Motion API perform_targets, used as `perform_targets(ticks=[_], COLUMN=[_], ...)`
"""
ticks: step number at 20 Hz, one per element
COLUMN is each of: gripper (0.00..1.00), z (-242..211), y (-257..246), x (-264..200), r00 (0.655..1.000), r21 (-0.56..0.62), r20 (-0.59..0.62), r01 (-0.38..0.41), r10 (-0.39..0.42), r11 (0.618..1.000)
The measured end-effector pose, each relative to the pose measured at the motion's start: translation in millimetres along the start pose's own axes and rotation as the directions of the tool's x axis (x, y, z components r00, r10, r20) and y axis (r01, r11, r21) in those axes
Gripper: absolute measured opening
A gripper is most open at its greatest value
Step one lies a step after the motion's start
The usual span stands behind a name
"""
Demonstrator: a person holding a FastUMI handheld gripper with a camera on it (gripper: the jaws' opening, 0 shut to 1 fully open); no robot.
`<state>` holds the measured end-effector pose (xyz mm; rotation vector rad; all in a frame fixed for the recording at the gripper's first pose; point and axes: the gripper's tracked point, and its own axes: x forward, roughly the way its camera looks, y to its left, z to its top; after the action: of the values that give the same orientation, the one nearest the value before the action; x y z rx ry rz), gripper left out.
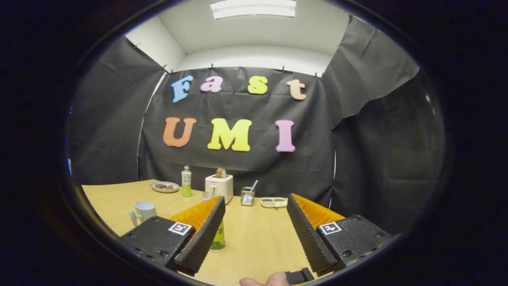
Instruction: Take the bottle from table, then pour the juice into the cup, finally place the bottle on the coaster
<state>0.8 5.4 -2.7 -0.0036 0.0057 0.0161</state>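
Pale wood table [254,238] carries a white cup [143,211] near the left finger and a green-labelled bottle [218,237] standing just behind that finger's tip. The gripper [256,234] is spread wide, grasping nothing. Farther back stand a second bottle [186,181], a plate [164,186] of brown food and a toaster [218,187].

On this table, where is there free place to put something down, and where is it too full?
The fingers stand open with bare table between them, up to the small rack and tray. A second free patch lies between the mug and the plate. The far edge is crowded: plate, far bottle, toaster, rack, tray. A near bottle stands behind the left finger.
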Motion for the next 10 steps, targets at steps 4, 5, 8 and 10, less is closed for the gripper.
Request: perform_targets(ticks=[4,5,8,10], gripper=[1.0,1.0,1.0,1.0], z=[2.1,0.9,1.3,0.8], y=[1.3,1.8,4.2,4.6], x=[-1.2,-1.6,-2.6,-3.2], r00=[1.0,1.0,1.0,1.0], r21=[0.01,0.012,0.007,0.006], r20=[-0.002,-0.003,-0.004,-0.002], r01=[-0.008,-0.01,-0.014,-0.016], r10=[0.008,0.01,0.014,0.016], r11=[1.0,1.0,1.0,1.0])
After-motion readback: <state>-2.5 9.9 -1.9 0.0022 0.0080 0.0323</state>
